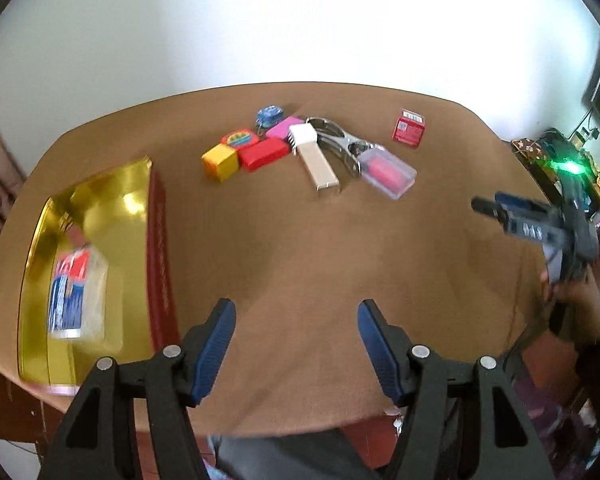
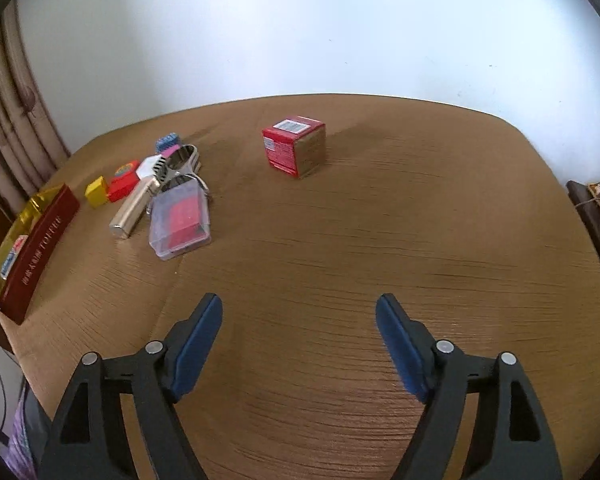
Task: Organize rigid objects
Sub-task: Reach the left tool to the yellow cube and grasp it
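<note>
Far to the left on my brown table (image 1: pixel 300 248) sits the gold-lined tray (image 1: pixel 112 208) with its red outer wall, and a blurred blue, red and white packet (image 1: pixel 74 292) lies inside it. Moving right along the far half of the table, I see a cluster of small things packed close: a yellow cube (image 1: pixel 219 162) touching a red block (image 1: pixel 265 153), a round-topped colourful piece (image 1: pixel 239 139) just behind them, a pink block (image 1: pixel 285 127) and a blue trinket (image 1: pixel 271 115) behind that. Next comes a white-capped beige bar (image 1: pixel 315 158) lying lengthwise, a metal clamp (image 1: pixel 340 142) beside it, and a clear case with a pink insert (image 1: pixel 388 174) touching the clamp's near end. Well apart to the right stands a red carton (image 2: pixel 294 146) on its own.

Nearer me, my left gripper (image 1: pixel 296 344) hangs over bare table with its blue pads spread wide and nothing between them. My right gripper (image 2: pixel 299 346) is likewise spread, empty, above bare table, with the carton ahead and the cluster to its left. From the left wrist view it appears at the right edge, blurred, in the person's hand.
</note>
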